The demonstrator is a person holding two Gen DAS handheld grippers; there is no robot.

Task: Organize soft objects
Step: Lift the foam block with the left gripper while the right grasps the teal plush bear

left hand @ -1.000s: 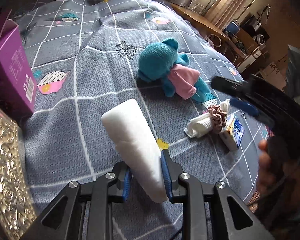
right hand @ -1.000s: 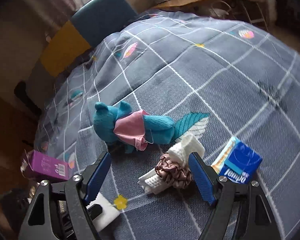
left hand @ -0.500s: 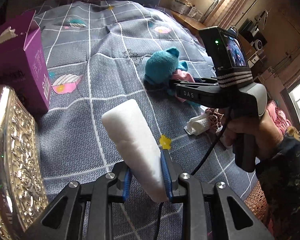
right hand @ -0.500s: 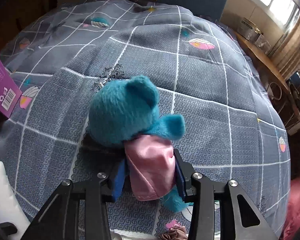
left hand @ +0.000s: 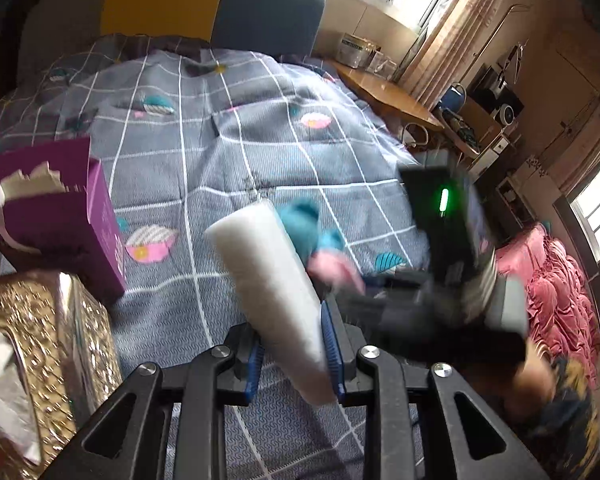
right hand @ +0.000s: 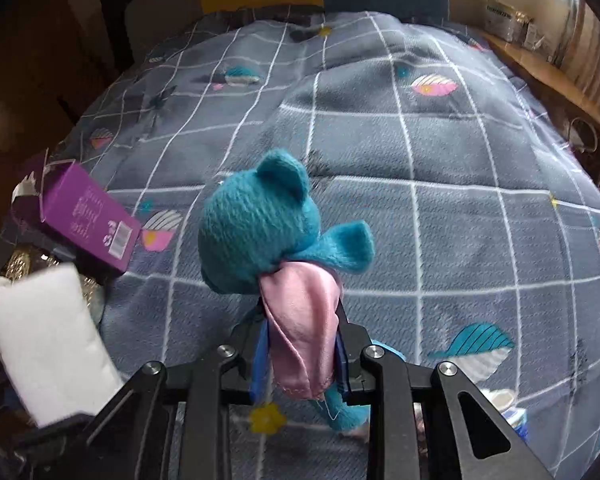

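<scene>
Left tool point(left hand: 292, 356) clenching white foam block point(left hand: 272, 288); right tool point(right hand: 300, 360) gripping teal plush bear point(right hand: 260, 232), both lifted off bed point(right hand: 440, 200). Nothing sorted yet; small items waiting lower right.

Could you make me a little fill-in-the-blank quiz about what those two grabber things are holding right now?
1. The left gripper is shut on a ____ sponge.
2. The right gripper grips the teal plush bear by its ____ garment.
3. The opened box on the quilt is ____.

Missing words: white; pink; purple
</scene>
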